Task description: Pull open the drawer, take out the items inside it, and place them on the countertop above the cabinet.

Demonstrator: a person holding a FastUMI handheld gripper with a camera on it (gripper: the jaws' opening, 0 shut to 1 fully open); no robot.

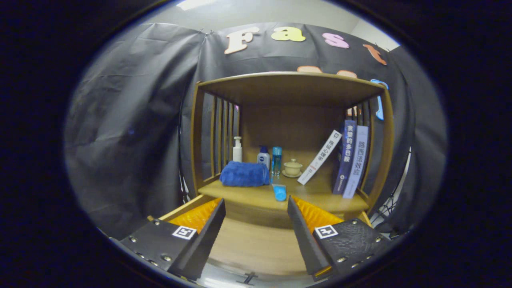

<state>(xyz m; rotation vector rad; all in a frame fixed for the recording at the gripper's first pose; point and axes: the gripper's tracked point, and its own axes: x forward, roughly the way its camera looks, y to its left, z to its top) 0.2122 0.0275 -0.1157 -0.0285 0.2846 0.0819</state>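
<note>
Wooden cabinet (292,90) against black cloth: drawer (256,244) pulled open under the gripper (256,218), whose fingers stand apart, grasping nothing; blue item (279,192) lies on the desk (256,196) just beyond them, long axis running near-to-far.

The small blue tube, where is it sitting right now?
In the gripper view the small blue tube lies on the countertop near its front edge, just right of the blue towel, beyond the open gripper, whose fingers hold nothing.
</note>
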